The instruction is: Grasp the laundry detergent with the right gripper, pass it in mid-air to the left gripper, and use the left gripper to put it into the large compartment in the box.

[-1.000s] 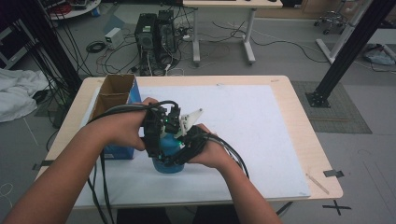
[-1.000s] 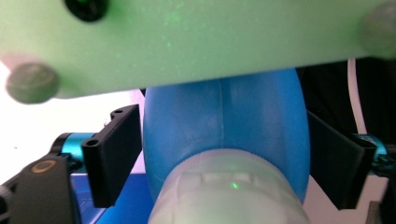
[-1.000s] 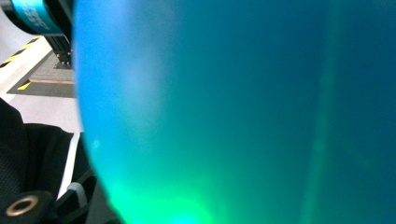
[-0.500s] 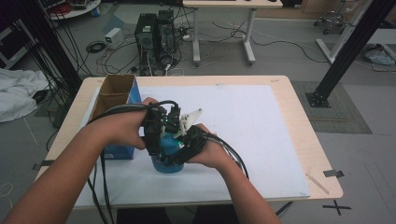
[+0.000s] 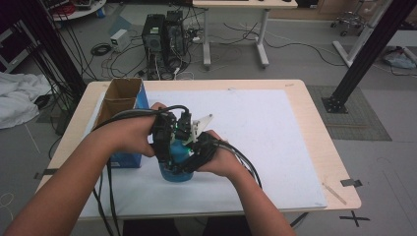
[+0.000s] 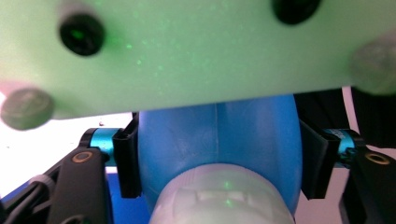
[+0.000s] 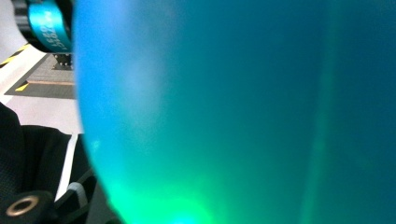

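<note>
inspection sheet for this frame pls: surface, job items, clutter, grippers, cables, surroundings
Surface: wooden table under a white sheet.
Job's things: blue bottle upright near the front edge; pale cap toward the left gripper's camera.
Clutter: open cardboard box with blue sides at the left edge.
Grippers: left gripper, jaws just closing, pads against the bottle's sides; right gripper shut on the bottle.
Cables: black cables trail off the front edge.
Surroundings: computer towers, desk legs, floor cables, white cloth.
</note>
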Demonstrator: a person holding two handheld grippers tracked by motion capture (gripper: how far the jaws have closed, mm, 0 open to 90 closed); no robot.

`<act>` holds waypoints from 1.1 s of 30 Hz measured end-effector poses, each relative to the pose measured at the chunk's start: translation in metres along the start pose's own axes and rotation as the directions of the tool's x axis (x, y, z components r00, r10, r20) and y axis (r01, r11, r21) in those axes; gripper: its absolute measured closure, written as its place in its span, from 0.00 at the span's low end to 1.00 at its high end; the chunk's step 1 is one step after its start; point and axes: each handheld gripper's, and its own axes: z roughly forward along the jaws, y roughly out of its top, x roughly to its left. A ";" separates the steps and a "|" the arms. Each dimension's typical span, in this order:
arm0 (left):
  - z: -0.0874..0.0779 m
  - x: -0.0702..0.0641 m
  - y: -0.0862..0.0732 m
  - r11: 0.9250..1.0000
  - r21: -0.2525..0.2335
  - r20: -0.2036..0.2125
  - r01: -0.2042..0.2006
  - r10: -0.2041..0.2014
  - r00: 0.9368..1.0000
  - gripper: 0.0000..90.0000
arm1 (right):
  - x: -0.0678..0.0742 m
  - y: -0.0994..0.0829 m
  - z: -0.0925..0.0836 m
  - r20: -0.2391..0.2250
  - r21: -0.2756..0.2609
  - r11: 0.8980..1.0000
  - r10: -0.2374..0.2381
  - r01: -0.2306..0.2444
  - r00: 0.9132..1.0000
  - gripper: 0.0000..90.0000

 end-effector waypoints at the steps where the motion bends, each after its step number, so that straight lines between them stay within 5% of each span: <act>1: 0.000 0.000 0.000 1.000 0.001 0.000 0.000 0.000 1.000 0.37 | 0.000 0.000 0.000 0.001 0.000 1.000 0.000 0.000 1.000 0.52; 15: 0.001 0.000 -0.001 1.000 0.010 -0.022 0.021 -0.021 1.000 0.42 | 0.000 0.000 0.002 -0.002 0.006 1.000 -0.003 0.003 1.000 0.52; 26: -0.002 -0.002 0.002 1.000 0.004 0.002 0.029 -0.029 1.000 0.43 | 0.002 0.001 0.000 -0.020 0.011 1.000 -0.018 0.018 1.000 0.49; 33: -0.004 0.000 0.003 0.999 0.015 0.009 0.041 -0.041 0.999 0.43 | 0.006 0.000 -0.008 0.003 0.011 1.000 -0.004 0.004 1.000 0.36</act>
